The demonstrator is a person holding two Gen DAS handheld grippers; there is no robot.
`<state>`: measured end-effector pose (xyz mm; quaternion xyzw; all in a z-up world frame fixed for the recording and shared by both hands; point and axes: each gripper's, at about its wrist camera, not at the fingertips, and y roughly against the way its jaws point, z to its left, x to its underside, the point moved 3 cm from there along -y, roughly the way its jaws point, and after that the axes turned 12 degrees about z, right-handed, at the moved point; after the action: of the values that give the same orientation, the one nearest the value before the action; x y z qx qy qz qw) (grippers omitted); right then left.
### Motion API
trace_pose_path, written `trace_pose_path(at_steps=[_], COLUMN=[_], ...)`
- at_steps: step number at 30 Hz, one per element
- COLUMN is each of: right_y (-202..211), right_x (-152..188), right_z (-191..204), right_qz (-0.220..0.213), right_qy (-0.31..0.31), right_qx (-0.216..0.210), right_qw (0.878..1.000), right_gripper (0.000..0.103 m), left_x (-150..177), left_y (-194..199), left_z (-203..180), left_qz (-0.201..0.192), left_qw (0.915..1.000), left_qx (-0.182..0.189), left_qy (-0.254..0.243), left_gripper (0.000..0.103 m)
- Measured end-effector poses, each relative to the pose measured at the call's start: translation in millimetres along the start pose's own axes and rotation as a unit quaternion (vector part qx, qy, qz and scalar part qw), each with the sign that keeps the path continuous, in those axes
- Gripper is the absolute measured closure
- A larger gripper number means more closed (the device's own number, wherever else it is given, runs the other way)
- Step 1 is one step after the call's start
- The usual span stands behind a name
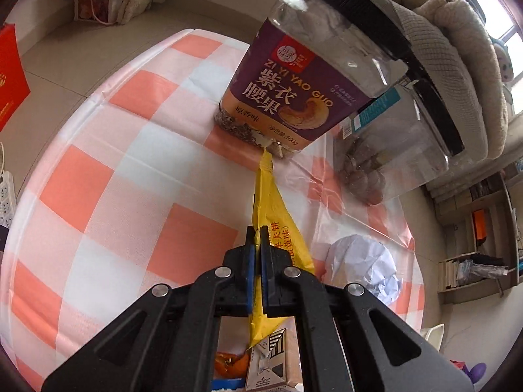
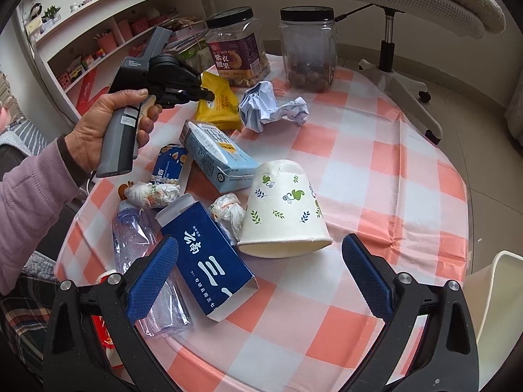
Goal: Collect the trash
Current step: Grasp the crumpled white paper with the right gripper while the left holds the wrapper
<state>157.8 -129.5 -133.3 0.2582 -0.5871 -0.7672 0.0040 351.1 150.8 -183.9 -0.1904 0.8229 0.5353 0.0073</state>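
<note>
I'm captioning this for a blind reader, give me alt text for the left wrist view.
The left hand-held gripper is shut on a yellow snack wrapper over a pink-checked tablecloth, with a cashew jar beyond and crumpled paper to the right.

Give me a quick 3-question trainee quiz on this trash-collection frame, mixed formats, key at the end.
1. True or false: the left gripper is shut on the yellow snack wrapper.
2. How does the paper cup sit? A) upright, B) on its side with the mouth toward the camera, C) stacked inside another cup.
3. Fill in: the right gripper is ____, with nothing between its pads.

Key
1. True: the pads pinch the wrapper's edge in the left wrist view.
2. B: it lies tipped on the checked tablecloth beside the dark blue carton.
3. open
</note>
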Motion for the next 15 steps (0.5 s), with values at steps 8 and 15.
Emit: trace_pose_path(at_steps=[8,15], right_y=[11,-29], right_x=[-47,-114], right_z=[-4,6], right_qz=[-0.052,-0.048], right_qy=[-0.052,-0.054], right_qx=[0.034,0.088], right_qw=[0.997,0.993], right_gripper=[0.007,0.007], left_x=[72,146], left_y=[112,184], left_z=[-30,-38], left_qz=[-0.087,-0.179], left_qw=[0.9940,0.9764], left_qx=[-0.039,-0.064], left_qy=[-0.054,-0.103], left_gripper=[0.101,0.101])
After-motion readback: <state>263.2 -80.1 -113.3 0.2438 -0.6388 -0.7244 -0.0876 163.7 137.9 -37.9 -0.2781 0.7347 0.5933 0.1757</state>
